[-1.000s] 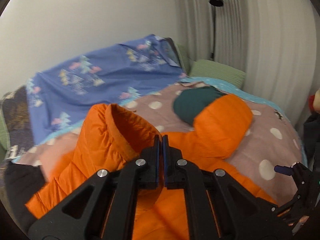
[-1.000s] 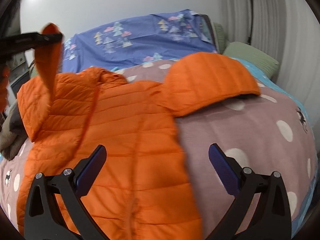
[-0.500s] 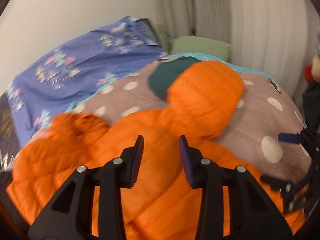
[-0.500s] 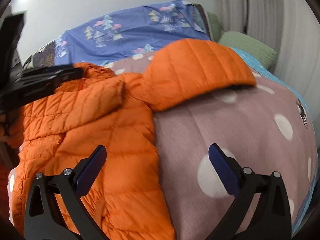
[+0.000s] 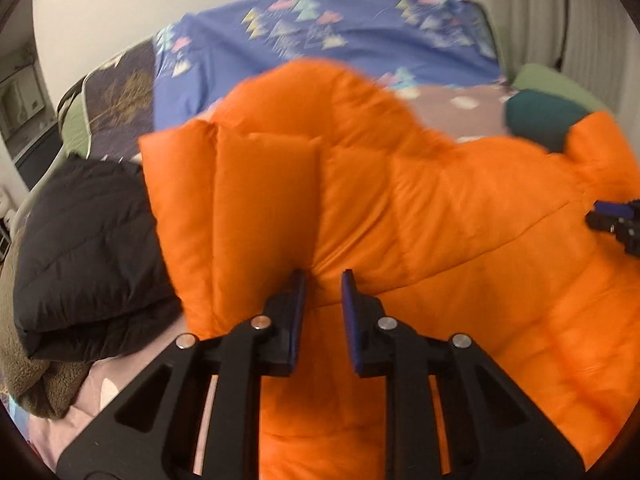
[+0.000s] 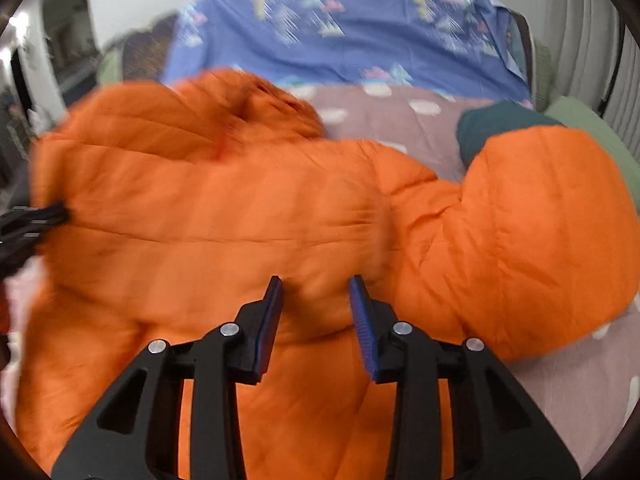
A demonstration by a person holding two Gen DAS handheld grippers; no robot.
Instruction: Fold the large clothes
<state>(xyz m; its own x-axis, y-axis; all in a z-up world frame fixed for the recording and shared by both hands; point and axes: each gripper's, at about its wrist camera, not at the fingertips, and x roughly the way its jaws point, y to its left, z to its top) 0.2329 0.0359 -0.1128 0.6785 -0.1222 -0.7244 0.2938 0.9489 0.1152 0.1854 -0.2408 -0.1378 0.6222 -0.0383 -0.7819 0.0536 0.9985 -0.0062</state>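
Left gripper (image 5: pixel 323 280) and right gripper (image 6: pixel 316 286) are closing on orange jacket (image 5: pixel 440 208) folds at lower centre; I am aligning both, its length running across frame.

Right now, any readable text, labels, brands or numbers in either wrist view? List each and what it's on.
None readable.
Orange jacket: no label, tag or logo in view.
Blue sheet: printed tree shapes only, no lettering.
Dotted cover: plain dots.
Black jacket: no visible marking.
Both views are motion-blurred, so small print could be missed.
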